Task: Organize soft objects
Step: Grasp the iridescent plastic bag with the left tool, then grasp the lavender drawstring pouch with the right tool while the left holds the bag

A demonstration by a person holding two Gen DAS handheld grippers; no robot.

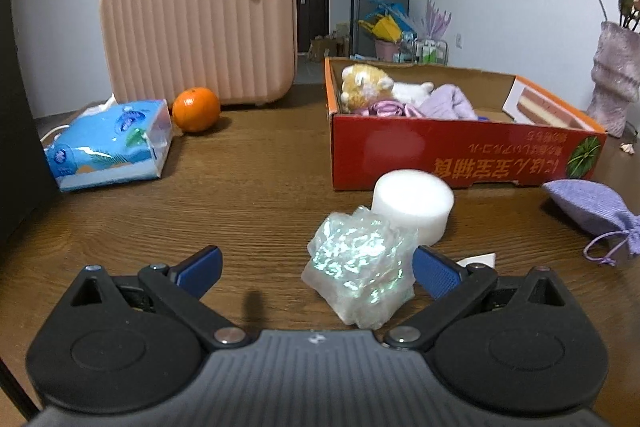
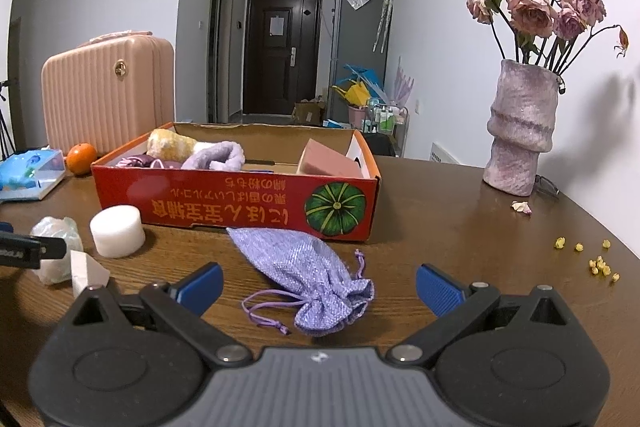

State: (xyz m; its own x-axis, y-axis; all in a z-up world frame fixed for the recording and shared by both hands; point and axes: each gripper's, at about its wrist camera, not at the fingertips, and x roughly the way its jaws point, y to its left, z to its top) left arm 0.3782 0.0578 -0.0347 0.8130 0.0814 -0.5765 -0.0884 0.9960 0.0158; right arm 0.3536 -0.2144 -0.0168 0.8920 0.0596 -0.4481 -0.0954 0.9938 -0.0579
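- Step in hand, my judgement: L gripper (image 1: 316,269) picks the crumpled iridescent wrap (image 1: 360,273); R gripper (image 2: 318,287) picks the lilac drawstring pouch (image 2: 308,275). Both go to the red box (image 1: 460,155).
- Doing it well: wrap sits off-centre, against my right-side pad. I'd shift L gripper right to centre it before closing, squeeze lightly as it will crush, and avoid knocking the white foam cylinder (image 1: 414,205) directly behind.
- Pouch: take the bunched neck or mid-body, not the loose cord (image 2: 266,307), which could snag on lift.
- L gripper: jaws spread wide, holding nothing; right pad looks to touch the wrap's edge, contact not certain.
- R gripper: jaws spread wide, empty; pouch lies on the table (image 2: 460,247) between the pads, apart from both.
- Box stands behind the loose items, already holds plush toy (image 1: 362,85) & purple cloths at its left end; middle appears free.
- Small white wedge (image 2: 86,273) near the wrap: material unclear.
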